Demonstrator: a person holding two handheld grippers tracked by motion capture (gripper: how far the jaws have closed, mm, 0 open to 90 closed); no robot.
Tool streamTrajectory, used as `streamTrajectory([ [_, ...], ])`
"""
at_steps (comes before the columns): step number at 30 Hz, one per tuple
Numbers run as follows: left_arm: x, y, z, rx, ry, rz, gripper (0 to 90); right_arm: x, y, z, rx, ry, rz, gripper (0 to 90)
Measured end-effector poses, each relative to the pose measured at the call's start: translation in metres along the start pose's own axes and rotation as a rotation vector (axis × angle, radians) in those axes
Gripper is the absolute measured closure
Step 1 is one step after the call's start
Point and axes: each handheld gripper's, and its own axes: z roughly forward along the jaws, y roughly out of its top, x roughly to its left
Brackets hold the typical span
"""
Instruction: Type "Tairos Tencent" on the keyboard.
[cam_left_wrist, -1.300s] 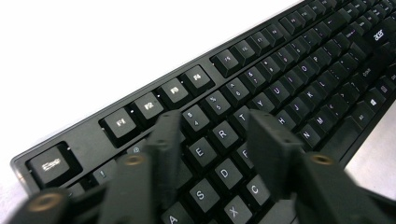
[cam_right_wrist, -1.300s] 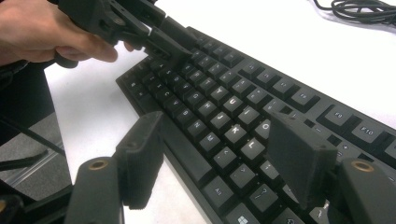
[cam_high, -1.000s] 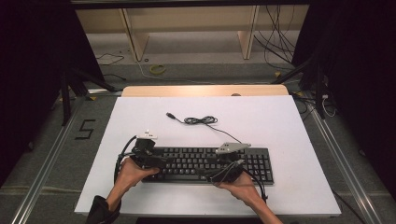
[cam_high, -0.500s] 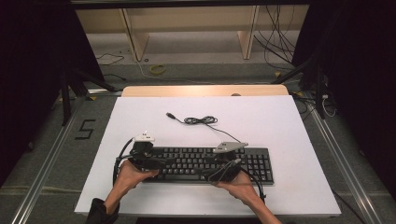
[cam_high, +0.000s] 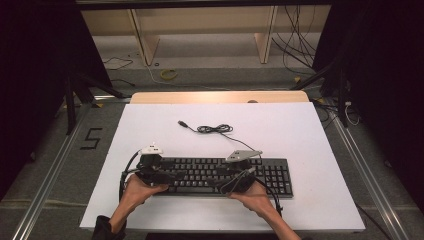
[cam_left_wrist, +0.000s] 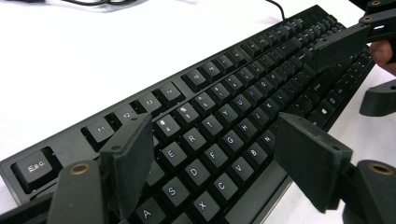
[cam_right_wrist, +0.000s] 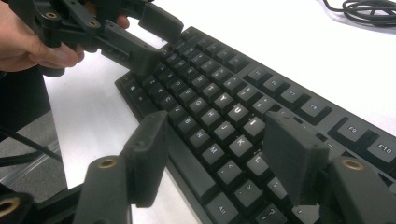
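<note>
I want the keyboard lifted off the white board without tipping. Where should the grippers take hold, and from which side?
Probably grip the keyboard by its long near edge, coming from the person's side. It lies flat, long and thin, so one gripper toward each end should keep it level. The left gripper and right gripper already sit there, jaws straddling that edge but not pressing it.

White table (cam_high: 310, 130) on grey floor — yellow ring (cam_high: 168, 74), wooden shelf legs (cam_high: 265, 35) behind.

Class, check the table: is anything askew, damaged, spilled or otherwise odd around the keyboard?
Nothing stands out. The keyboard lies flat and square to the table, no keys visibly missing, and its cable lies loosely bundled behind it.
</note>
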Motion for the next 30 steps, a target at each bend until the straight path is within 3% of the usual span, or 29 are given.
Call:
streamTrajectory([
  [11, -0.002, -0.003, -0.002, -0.013, -0.005, 0.002, 28.2, 0.002, 0.006, 0.011, 0.028, 0.003, -0.010, 55.0],
  [22, -0.003, -0.006, -0.004, -0.029, -0.011, 0.003, 28.4, 0.005, 0.008, 0.025, 0.068, -0.001, -0.037, 76.8],
  [30, -0.005, -0.008, -0.005, -0.038, -0.016, 0.011, 28.7, 0.010, 0.007, 0.037, 0.104, 0.000, -0.057, 86.2],
])
